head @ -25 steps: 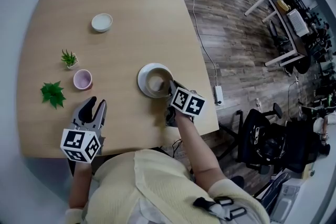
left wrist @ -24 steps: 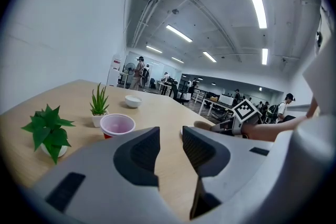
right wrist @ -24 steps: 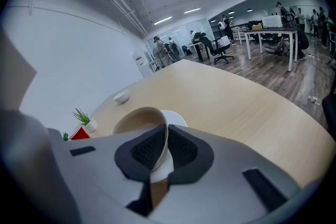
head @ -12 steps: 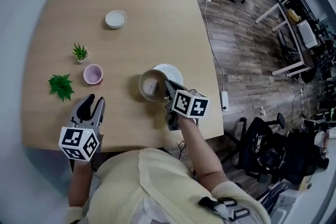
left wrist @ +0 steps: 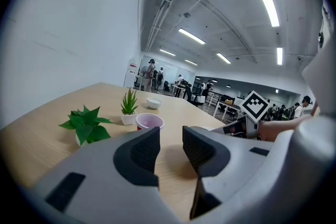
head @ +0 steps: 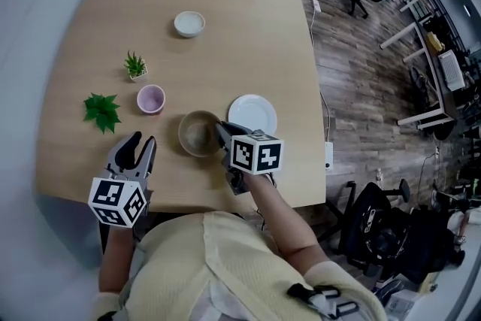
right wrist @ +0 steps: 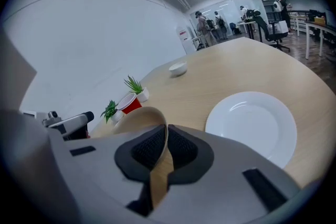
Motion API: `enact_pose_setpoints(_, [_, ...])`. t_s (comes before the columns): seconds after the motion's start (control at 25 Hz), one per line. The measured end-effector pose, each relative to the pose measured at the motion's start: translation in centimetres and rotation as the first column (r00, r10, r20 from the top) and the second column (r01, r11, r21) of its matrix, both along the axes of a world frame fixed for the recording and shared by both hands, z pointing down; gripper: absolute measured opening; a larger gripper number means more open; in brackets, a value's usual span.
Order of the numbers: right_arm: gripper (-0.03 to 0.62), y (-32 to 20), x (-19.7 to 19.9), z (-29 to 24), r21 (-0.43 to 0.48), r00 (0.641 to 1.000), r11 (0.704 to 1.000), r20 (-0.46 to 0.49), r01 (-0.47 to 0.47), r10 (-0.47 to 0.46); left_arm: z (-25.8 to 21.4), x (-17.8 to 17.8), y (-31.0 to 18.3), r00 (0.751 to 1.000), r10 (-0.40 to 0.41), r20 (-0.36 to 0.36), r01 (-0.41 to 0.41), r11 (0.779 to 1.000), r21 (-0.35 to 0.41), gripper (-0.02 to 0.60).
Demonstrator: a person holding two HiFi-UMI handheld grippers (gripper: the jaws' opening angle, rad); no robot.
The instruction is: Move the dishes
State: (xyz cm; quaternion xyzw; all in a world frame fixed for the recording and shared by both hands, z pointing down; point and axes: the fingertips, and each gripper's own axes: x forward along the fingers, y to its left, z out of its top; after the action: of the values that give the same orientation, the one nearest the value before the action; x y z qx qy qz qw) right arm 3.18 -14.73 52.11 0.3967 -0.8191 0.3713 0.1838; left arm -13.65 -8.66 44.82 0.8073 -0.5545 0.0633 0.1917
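The right gripper [right wrist: 164,139] clamps its jaws on the tan round bowl [right wrist: 134,115] at its thin rim — probably stiff, light, slippery; left gripper [left wrist: 170,139] jaws apart, empty.

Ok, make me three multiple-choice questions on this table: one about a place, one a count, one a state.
1. Where is the white plate relative to the tan bowl?
A. Underneath it
B. On the table, to its right in the head view
C. Upside down on top of it

2. How many green plants stand on the table?
A. One
B. Two
C. Four

3. What is the right claw doing?
A. Open and empty
B. Out of view
C. Shut on the tan bowl's rim

Answers:
1 B, the plate lies bare beside the bowl.
2 B, there is a spiky plant and a leafy plant.
3 C, the right gripper view shows the rim pinched between its pads.
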Motion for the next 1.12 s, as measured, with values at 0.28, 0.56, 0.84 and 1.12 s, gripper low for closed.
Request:
enact_pose_setpoints(0.28, [0.031, 1.3, -3.6, 0.7, -0.010, 0.995, 0.996, -0.017, 0.094, -0.094, 0.2, -1.5, 1.0, 0.999, -0.047, -0.002, 0.047, 0.999, -0.005, 0.141])
enact_pose_setpoints(0.56, [0.031, 2.1, -7.4, 1.2, -0.009, 0.987, 0.988, -0.025, 0.156, -0.156, 0.5, -2.9, 1.8, 0.996, -0.088, 0.000, 0.088, 0.996, -0.009, 0.141])
enact_pose_setpoints(0.84, [0.031, 2.5, -11.2, 1.2, 0.004, 0.979, 0.979, -0.031, 0.202, -0.201, 0.6, -3.9, 2.2, 0.993, -0.115, 0.005, 0.115, 0.993, -0.008, 0.141])
enact_pose_setpoints(1.12, [0.031, 2.7, -14.1, 1.2, 0.012, 0.974, 0.975, -0.038, 0.224, -0.223, 0.6, -4.9, 2.3, 0.990, -0.138, 0.008, 0.139, 0.990, -0.007, 0.141])
